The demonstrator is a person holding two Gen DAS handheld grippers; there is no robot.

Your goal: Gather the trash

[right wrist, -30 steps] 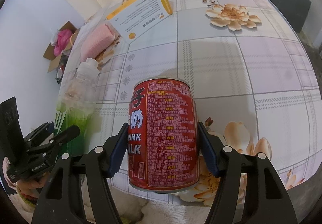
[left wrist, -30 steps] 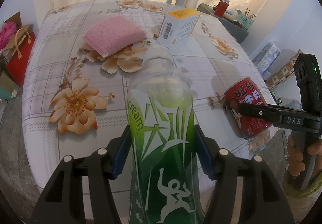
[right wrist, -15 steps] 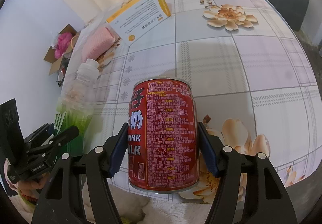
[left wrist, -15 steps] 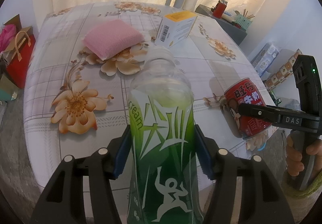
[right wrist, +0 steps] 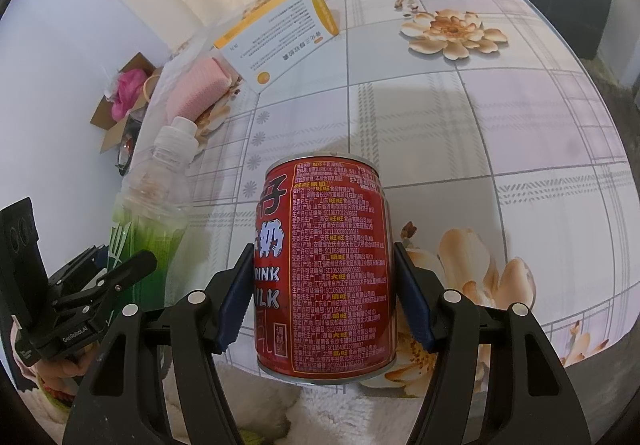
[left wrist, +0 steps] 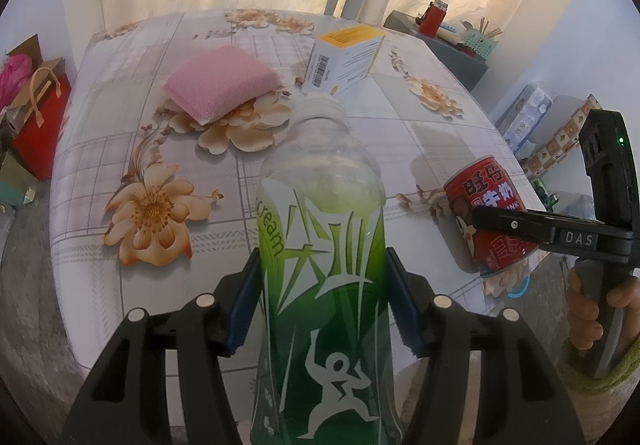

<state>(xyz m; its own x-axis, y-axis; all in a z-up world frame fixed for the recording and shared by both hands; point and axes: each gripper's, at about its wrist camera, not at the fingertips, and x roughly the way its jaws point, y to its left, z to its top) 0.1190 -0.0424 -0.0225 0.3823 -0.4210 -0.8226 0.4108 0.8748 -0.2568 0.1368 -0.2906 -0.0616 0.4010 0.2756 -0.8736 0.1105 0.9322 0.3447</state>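
1. Left gripper (left wrist: 322,299): blue pads pressed against both sides of the green bottle (left wrist: 320,265), closed only to the bottle's width. The bottle's long axis runs away from the camera, white cap end pointing toward the table's far side, base nearest the lens.
2. Right gripper (right wrist: 325,295): pads clamped on the red can (right wrist: 326,265) at mid-height. The can's axis is upright in that view, rim up, its lower rim clear of the table edge.
3. Bottle and can are side by side above the near edge of the flowered table (right wrist: 500,117), apart, bottle to the can's left.
4. Farther back on the table: pink sponge (left wrist: 220,87) lying flat, then a white-and-yellow box (left wrist: 346,59) just beside it.
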